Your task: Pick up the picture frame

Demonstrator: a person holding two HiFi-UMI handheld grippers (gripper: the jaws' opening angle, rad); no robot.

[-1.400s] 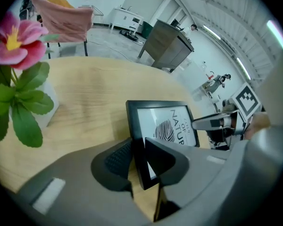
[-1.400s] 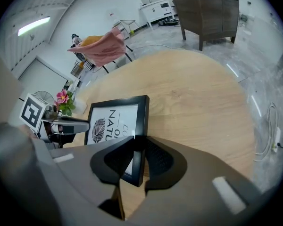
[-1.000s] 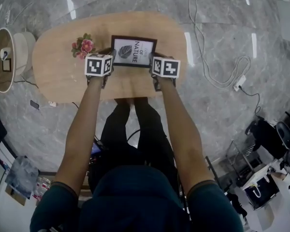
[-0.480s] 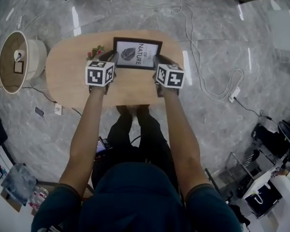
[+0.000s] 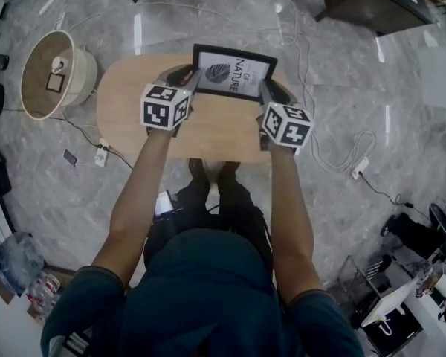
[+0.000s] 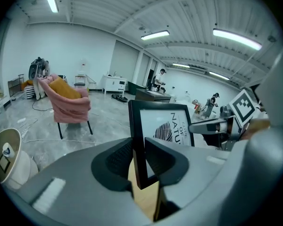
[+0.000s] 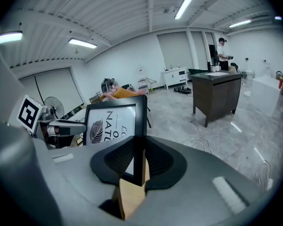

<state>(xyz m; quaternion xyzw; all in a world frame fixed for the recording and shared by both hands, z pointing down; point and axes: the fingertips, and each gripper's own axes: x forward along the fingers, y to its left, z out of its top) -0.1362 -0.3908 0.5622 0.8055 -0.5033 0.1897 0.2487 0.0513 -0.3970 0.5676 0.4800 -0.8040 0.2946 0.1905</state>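
Pinching picture frame [image 5: 234, 71] by opposite side edges with left gripper [image 5: 187, 76] and right gripper [image 5: 267, 91], keeping it level above table [image 5: 208, 134].

Oval wooden table [image 5: 208, 129] on grey marble floor [image 5: 372, 95].
Left of table: round beige drum [image 5: 85, 74], open top, possibly a lampshade.
White power strip [image 5: 102, 153] on the floor just beside the table's left end.
White cable [image 5: 342, 151] loops right of the table.
Left gripper view: pink armchair [image 6: 68, 106], yellow cushion [image 6: 61, 86] on it.
Right gripper view: dark counter [image 7: 216, 95], a person [image 7: 221, 46] standing behind it.
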